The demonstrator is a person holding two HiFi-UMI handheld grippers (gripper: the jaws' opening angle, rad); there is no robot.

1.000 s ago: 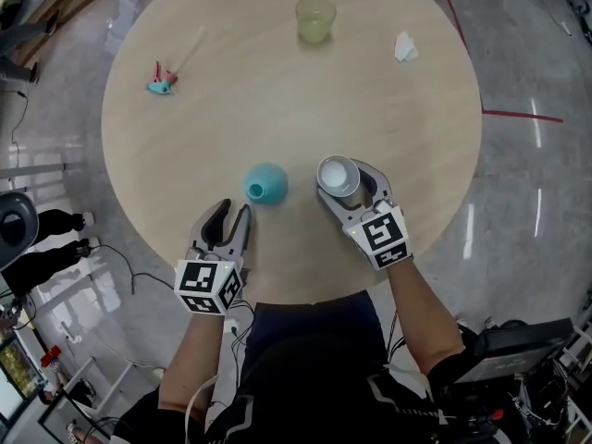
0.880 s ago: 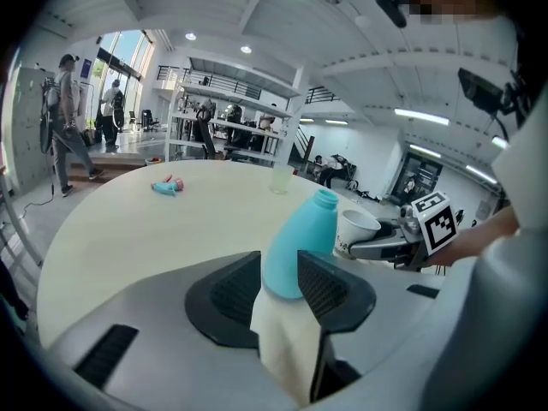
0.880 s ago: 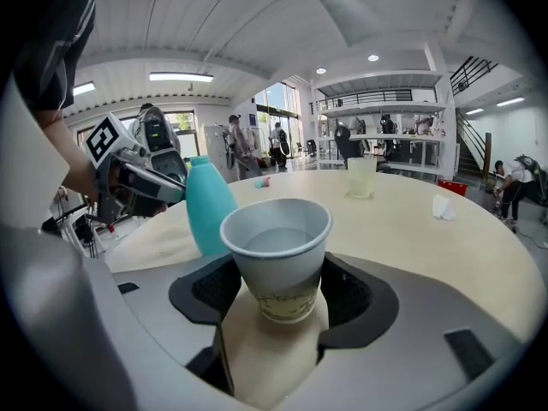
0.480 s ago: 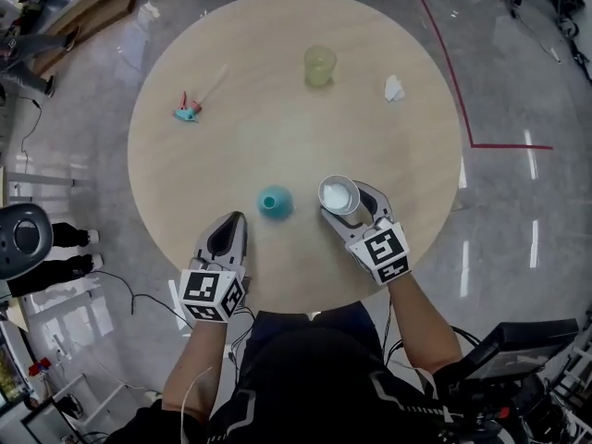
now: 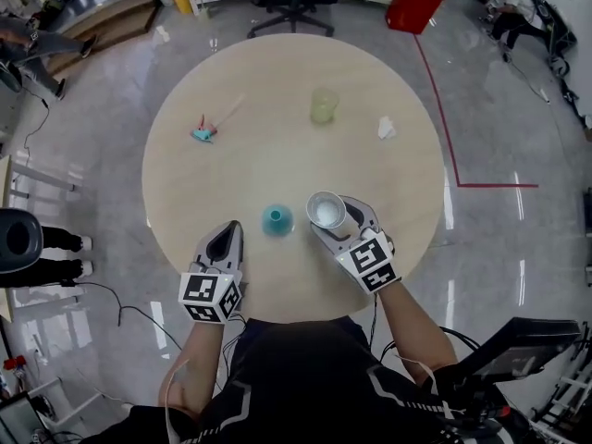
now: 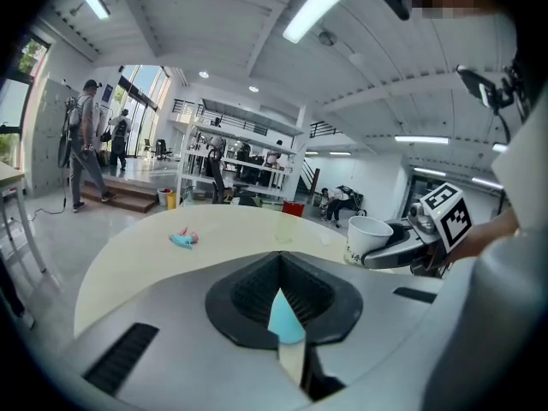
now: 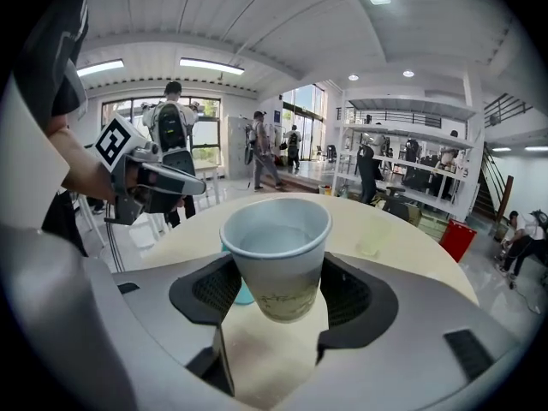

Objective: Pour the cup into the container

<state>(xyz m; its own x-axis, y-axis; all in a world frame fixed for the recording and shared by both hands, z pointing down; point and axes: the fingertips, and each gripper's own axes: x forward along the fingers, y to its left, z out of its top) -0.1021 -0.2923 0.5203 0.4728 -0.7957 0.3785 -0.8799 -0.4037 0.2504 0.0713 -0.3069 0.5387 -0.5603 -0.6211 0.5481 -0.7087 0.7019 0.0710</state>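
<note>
Here the right gripper [image 5: 338, 218] has its jaws set wide around a paper cup [image 7: 281, 259], the pads pressing on the cup's sides, and it holds the cup upright with the mouth up. Seen from the head view, the cup is above the near part of the round table [image 5: 277, 91], just to the right of the container [image 5: 277, 218]. The container is a small teal, round-bodied vessel with a narrow neck. It stands on the table between the two grippers, apart from both. The left gripper [image 5: 227, 234] hangs over the near edge of the table, just short of the container and to its left. Its jaws have just been closing and now sit together with nothing between them; its own view shows only a sliver of teal past the closed pads. Farther across the table stand a pale yellow-green cup [image 5: 324, 105], a crumpled white tissue [image 5: 387, 129] to its right, and a small teal and pink thing [image 5: 203, 132] off to the left.
</note>
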